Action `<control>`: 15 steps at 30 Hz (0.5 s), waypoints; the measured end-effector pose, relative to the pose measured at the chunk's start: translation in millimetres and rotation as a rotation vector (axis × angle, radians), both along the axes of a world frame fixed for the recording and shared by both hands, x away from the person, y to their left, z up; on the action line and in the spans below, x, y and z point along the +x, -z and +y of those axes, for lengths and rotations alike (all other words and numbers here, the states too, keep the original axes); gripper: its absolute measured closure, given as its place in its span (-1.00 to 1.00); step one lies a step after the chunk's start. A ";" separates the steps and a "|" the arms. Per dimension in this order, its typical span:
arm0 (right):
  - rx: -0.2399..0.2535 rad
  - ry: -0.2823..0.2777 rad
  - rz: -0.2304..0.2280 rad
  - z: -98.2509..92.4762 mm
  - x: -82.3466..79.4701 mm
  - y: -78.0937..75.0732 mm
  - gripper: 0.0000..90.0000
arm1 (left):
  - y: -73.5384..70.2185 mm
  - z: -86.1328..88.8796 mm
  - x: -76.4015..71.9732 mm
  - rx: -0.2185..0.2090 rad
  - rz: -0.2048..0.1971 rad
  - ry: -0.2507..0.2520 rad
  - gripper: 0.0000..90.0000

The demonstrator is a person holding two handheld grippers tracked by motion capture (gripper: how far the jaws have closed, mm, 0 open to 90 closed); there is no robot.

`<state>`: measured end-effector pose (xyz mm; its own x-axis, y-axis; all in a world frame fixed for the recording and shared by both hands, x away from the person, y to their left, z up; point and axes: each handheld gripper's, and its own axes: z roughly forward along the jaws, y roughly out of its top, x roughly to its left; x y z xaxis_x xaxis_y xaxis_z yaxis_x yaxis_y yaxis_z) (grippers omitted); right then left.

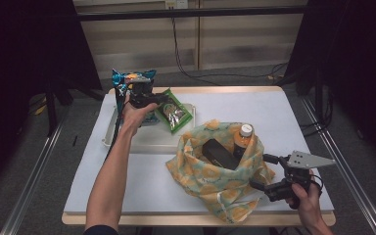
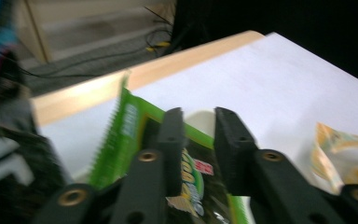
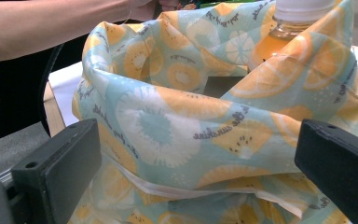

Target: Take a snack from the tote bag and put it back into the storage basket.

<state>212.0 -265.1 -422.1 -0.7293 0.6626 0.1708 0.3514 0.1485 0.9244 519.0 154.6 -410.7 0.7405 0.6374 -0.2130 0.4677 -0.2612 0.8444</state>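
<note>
From above, the person's left gripper (image 1: 147, 98) reaches the green snack packet (image 1: 174, 111) at the white tray (image 1: 147, 139), behind and to the left of the fruit-print cloth bag (image 1: 220, 171). The right gripper (image 1: 268, 172) sits at the bag's near right side, jaws spread beside the cloth. The bag stands open with a capped bottle (image 1: 242, 139) and a dark box (image 1: 220, 154) inside.

The left gripper view, blurred, shows what the high view cannot: the black jaws stand narrowly apart over the packet (image 2: 135, 135), and whether they pinch it cannot be told. A firm bite well in from the packet's edge would likely serve the lift best.

The right gripper view shows the bag (image 3: 205, 121) close up between wide-set jaws that press nothing. Steadying its rim should keep the mouth open for the packet.
</note>
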 end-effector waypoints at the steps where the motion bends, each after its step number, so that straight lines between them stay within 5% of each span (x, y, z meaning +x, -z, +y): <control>1: -0.001 0.000 0.000 0.2 0.0 0.1 -1.00 | 1.5 -1.9 -2.1 -0.011 0.014 0.025 0.73; 5: -0.004 0.000 -0.001 1.0 0.1 0.2 -1.00 | 8.1 -13.0 -11.1 0.043 0.030 0.080 0.99; 8: -0.003 0.004 -0.003 0.5 -0.2 0.2 -1.00 | 17.2 -17.2 -15.4 0.054 0.063 0.091 1.00; 15: -0.007 0.006 -0.003 0.5 -1.3 0.1 -1.00 | 36.6 -30.4 -23.9 0.168 0.109 0.135 1.00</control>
